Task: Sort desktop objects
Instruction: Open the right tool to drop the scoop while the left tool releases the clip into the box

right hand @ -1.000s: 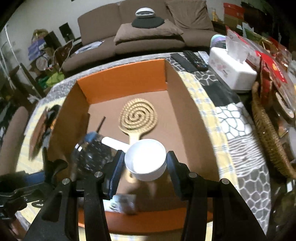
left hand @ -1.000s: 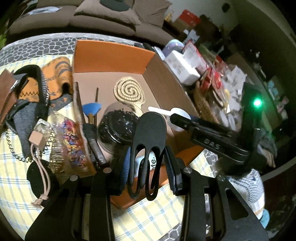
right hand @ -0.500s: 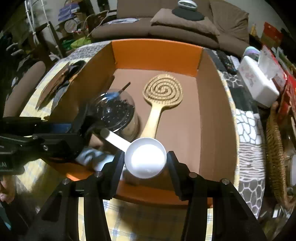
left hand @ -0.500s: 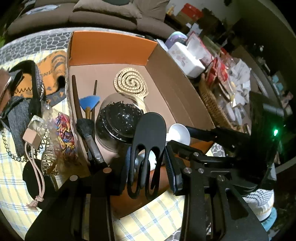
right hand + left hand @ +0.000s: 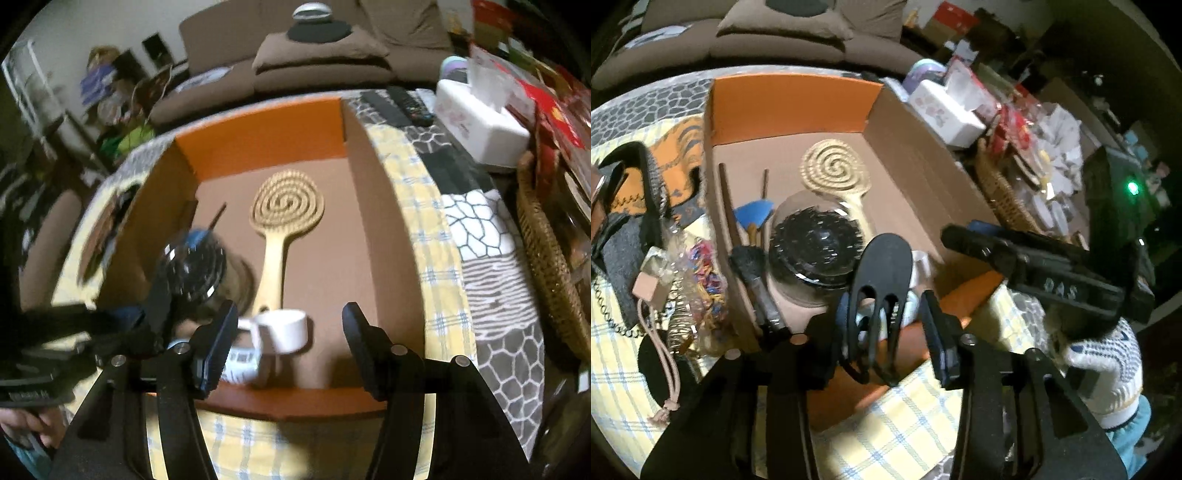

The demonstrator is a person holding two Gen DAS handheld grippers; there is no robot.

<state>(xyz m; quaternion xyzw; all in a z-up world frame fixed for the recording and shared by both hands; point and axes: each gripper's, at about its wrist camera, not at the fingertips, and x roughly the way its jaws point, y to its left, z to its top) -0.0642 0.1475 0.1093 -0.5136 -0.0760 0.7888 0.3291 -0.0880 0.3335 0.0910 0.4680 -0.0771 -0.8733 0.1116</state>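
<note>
An open cardboard box (image 5: 391,236) with orange flaps holds a wooden spiral hairbrush (image 5: 286,210), a clear jar with black contents (image 5: 816,243), makeup brushes (image 5: 753,273) and a white tube. My left gripper (image 5: 882,325) is shut on a black hair claw clip (image 5: 882,284), held over the box's near edge. My right gripper (image 5: 288,343) is open and empty over the box's near edge. A white scoop (image 5: 284,328) lies blurred in the box just beyond it.
Left of the box lie a bag of coloured hair ties (image 5: 698,273), a black band and an orange cloth (image 5: 679,162). To the right are a white tissue box (image 5: 480,125), remotes (image 5: 399,103) and a wicker basket (image 5: 546,258). A sofa stands behind.
My right gripper has opened and let go of the white scoop, which has dropped into the box. It has pulled back a little. My left gripper still holds the clip.
</note>
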